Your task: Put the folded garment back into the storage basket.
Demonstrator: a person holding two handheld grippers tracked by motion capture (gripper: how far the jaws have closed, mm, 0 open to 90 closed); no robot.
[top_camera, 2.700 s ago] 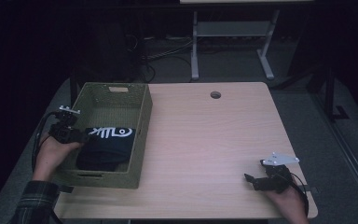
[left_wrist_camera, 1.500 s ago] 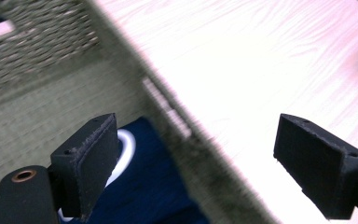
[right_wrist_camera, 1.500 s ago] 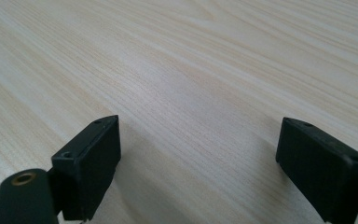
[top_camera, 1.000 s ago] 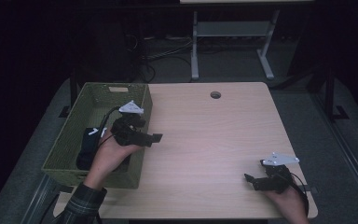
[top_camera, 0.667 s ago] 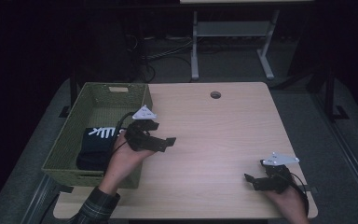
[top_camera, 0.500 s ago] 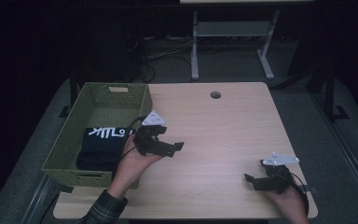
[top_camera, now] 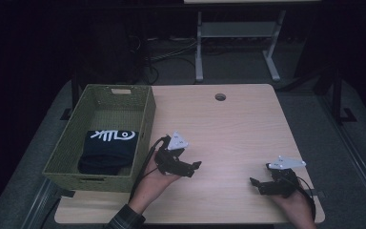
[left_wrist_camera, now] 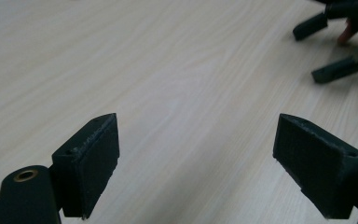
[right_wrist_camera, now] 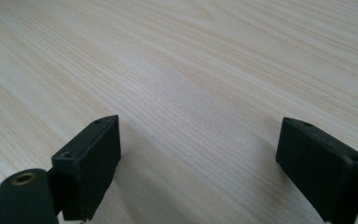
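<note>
A folded dark garment with white lettering [top_camera: 108,150] lies inside a green woven basket [top_camera: 143,129] at the table's left. Just right of the basket, low over the wood, my left gripper [top_camera: 194,168] stands open and holds nothing; in the left gripper view [left_wrist_camera: 200,163] only bare tabletop lies between its jaws. My right gripper [top_camera: 253,183] rests near the front right corner, open and with nothing in it, its jaws wide apart over bare wood in the right gripper view [right_wrist_camera: 200,163]. The right gripper's fingers [left_wrist_camera: 335,70] show far off in the left gripper view.
The light wooden table [top_camera: 228,129] has a round cable hole [top_camera: 220,97] near its far edge. Behind the table stand a white metal frame [top_camera: 238,43] and floor cables. The surroundings are dark.
My left gripper has come out over the basket's right wall and dropped down onto the table side, moving right and toward the front. The garment stays in the basket. The right gripper has kept still.
</note>
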